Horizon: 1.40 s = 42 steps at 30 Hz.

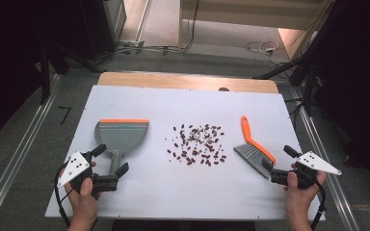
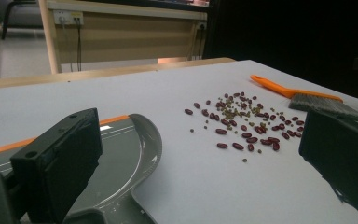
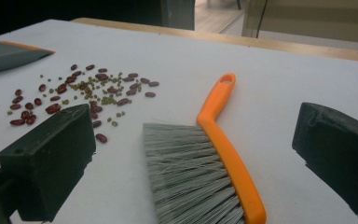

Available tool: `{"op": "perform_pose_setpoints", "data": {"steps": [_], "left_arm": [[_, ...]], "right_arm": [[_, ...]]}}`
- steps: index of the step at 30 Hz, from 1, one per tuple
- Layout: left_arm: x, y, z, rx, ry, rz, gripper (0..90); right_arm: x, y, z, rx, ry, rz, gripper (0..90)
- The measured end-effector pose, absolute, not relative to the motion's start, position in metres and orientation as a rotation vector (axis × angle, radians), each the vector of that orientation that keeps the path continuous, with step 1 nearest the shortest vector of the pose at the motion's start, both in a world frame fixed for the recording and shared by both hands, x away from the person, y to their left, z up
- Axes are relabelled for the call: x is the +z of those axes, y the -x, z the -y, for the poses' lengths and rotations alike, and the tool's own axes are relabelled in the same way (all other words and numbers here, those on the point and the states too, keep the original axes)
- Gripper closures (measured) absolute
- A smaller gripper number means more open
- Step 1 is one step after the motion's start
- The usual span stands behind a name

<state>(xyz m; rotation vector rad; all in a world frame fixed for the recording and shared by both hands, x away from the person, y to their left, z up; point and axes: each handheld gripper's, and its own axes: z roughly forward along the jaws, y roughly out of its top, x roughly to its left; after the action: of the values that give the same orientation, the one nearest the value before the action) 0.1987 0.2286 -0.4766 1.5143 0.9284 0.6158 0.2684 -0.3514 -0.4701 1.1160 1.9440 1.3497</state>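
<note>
Both tools are standing wide, nothing between their jaws. Taking the scattered beans [image 1: 196, 143] as the landmark: the left tool [image 1: 110, 160] is hovering low over the white surface [image 1: 183, 192] to the near left of the beans, held in the person's left hand [image 1: 83, 190], and its jaws are straddling the handle of the grey dustpan [image 1: 120, 136] without touching it. That dustpan is lying flat, left of the beans and well apart from them, its orange-edged lip turned to the far side – its handle pointing back toward the person. In the left gripper view the dustpan [image 2: 121, 158] is showing between the open jaws, with the beans [image 2: 247, 121] beyond it to the right.

On the other side, the right tool [image 1: 279, 161] is sitting to the near right of the beans, gripped by the right hand [image 1: 298, 192]. Its jaws are flanking the near end of the brush [image 1: 254, 147], whose grey bristles are facing the beans while its orange handle is running away toward the far edge. Seen in the right gripper view, the brush [image 3: 214, 154] is lying between the spread jaws – untouched by either pad – and the beans [image 3: 84, 91], dark red ones mixed with small green ones, are spreading out just to its left
</note>
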Motion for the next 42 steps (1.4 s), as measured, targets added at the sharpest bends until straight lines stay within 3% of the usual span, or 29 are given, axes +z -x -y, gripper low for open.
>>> {"op": "perform_pose_setpoints", "data": {"steps": [21, 42], "left_arm": [[-0.477, -0.199, -0.228, 0.594, -1.501, -0.923, 0.3], [-0.476, -0.199, -0.222, 0.605, -1.516, -0.911, 0.3]], "right_arm": [[-0.439, -0.294, 0.327, 1.249, -1.109, -2.087, 0.0], [-0.432, -0.377, 0.306, 1.077, -1.311, -2.261, 1.8]]}}
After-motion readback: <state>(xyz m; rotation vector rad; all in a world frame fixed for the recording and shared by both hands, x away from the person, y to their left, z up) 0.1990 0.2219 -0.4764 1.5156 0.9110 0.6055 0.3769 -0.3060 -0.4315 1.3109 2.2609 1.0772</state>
